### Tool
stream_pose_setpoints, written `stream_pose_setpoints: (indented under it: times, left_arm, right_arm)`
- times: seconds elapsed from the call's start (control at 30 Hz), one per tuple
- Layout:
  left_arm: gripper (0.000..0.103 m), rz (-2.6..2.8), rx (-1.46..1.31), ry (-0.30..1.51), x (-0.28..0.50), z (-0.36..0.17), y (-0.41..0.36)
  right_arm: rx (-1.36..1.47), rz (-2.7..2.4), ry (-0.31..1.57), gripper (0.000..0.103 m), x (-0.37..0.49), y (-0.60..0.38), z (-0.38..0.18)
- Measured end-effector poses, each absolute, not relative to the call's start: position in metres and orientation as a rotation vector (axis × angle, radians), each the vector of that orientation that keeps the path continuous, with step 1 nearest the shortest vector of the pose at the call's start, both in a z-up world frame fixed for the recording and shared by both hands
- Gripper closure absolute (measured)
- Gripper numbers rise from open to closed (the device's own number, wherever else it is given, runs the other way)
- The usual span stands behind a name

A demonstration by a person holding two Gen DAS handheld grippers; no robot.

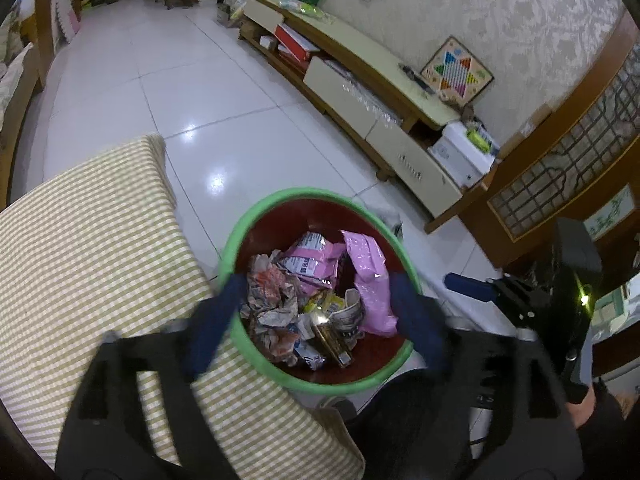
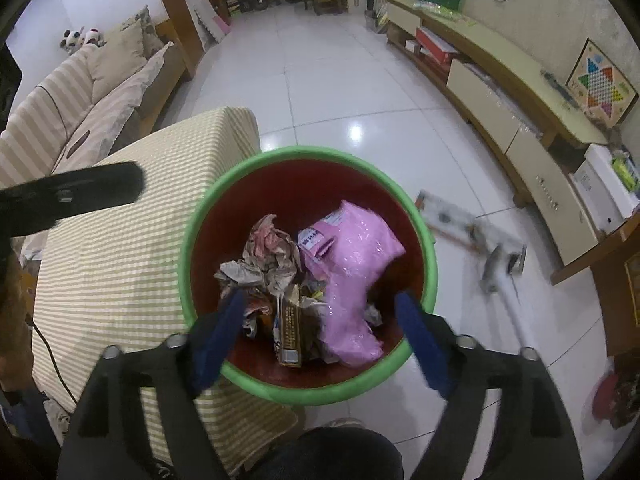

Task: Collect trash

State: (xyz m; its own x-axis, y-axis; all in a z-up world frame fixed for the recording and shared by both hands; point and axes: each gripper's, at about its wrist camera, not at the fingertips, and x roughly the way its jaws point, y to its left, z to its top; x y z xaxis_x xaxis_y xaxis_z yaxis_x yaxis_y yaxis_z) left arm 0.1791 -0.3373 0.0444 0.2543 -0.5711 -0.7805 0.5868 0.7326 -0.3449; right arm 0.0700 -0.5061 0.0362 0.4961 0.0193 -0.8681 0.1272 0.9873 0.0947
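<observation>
A bin with a green rim (image 1: 248,220) and dark red inside stands on the floor beside the table; it also shows in the right wrist view (image 2: 224,184). It holds pink plastic bags (image 1: 370,280) (image 2: 352,260), crumpled paper (image 1: 272,292) (image 2: 264,256), a paper cup (image 1: 352,312) and a gold carton (image 2: 290,328). My left gripper (image 1: 316,280) is open and empty above the bin. My right gripper (image 2: 322,300) is open and empty above the bin; it also shows at the right in the left wrist view (image 1: 472,286).
A table with a yellow checked cloth (image 1: 88,240) (image 2: 120,248) adjoins the bin on the left. A low TV cabinet (image 1: 360,80) lines the right wall. A flat mop (image 2: 472,232) lies on the white tiled floor right of the bin. A sofa (image 2: 80,92) stands at the left.
</observation>
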Motion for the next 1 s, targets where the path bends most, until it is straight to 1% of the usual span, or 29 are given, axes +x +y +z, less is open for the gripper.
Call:
stream_pose_setpoints:
  times: [0.07,0.1,0.13,0.33,0.47,0.63,0.77,1.0]
  left_arm:
    - [0.006,-0.785,-0.005,1.018,0.177,0.056,-0.323]
    - [0.005,-0.776,-0.010,1.002,0.175,0.062,-0.316]
    - [0.005,-0.759,-0.016,0.985,0.174,0.067,-0.306]
    - [0.005,-0.626,-0.043,0.927,0.161,0.091,-0.240]
    - [0.005,-0.537,-0.017,0.867,0.137,0.102,-0.190]
    - [0.005,-0.424,0.046,0.806,0.102,0.104,-0.134]
    - [0.005,-0.355,0.030,0.801,0.085,0.104,-0.095]
    - [0.005,-0.251,-0.009,0.792,0.062,0.102,-0.048]
  right_arm:
    - [0.146,-0.069,1.023,0.012,0.066,-0.502,0.044]
    - [0.145,-0.072,1.011,0.010,0.064,-0.499,0.048]
    - [0.144,-0.076,0.993,0.007,0.061,-0.495,0.054]
    - [0.144,-0.092,0.924,0.007,0.056,-0.461,0.079]
    - [0.120,-0.114,0.871,0.007,0.052,-0.426,0.095]
    - [0.104,-0.095,0.816,0.007,0.047,-0.375,0.110]
    - [0.110,-0.074,0.789,0.007,0.043,-0.341,0.115]
    - [0.078,-0.025,0.806,0.007,0.034,-0.291,0.111]
